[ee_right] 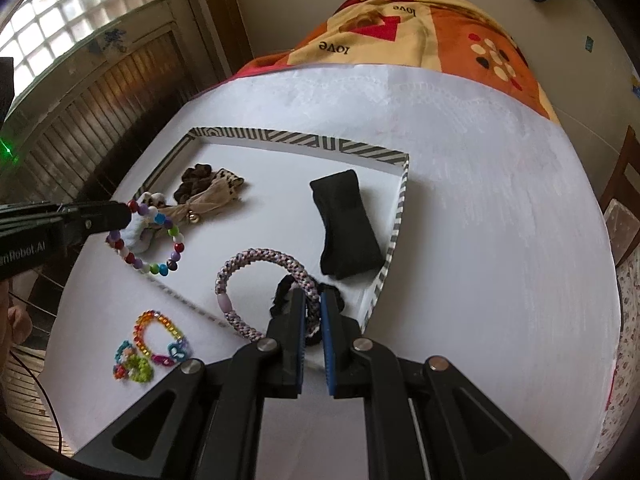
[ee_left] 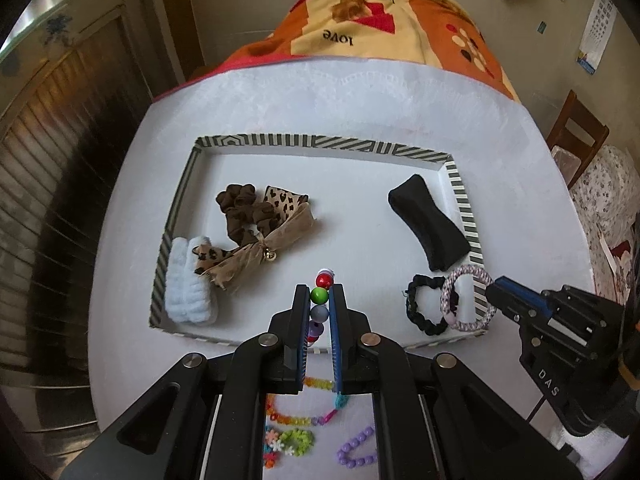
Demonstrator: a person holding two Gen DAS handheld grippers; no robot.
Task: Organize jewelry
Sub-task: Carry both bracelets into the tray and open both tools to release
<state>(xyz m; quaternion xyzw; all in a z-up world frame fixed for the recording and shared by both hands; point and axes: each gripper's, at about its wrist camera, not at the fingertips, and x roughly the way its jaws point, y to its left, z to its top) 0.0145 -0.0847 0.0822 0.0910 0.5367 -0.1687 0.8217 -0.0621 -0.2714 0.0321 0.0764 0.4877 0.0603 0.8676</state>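
Your left tongs (ee_left: 320,294) are clamped on the beaded bracelet (ee_right: 150,236) and your right tongs (ee_right: 312,300) on the braided ring (ee_right: 256,280), both over the near edge of the striped tray (ee_left: 320,142); carry each clear inside that edge before you let go. The tray holds a brown scrunchie (ee_left: 238,210), leopard bow (ee_left: 256,246), white fluffy band (ee_left: 190,280), black headband (ee_left: 426,224) and black scrunchie (ee_left: 422,304). Three bracelets lie on the desk (ee_right: 480,200) outside it.

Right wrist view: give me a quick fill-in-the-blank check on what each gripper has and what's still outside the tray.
1. The right gripper is shut on the pink-and-grey braided ____.
2. The left gripper is shut on a bracelet of multicoloured ____.
3. The black headband lies ____ the striped tray.
4. The rainbow bracelet rests on the white cloth, ____ the tray.

Missing words: hair tie; beads; inside; outside
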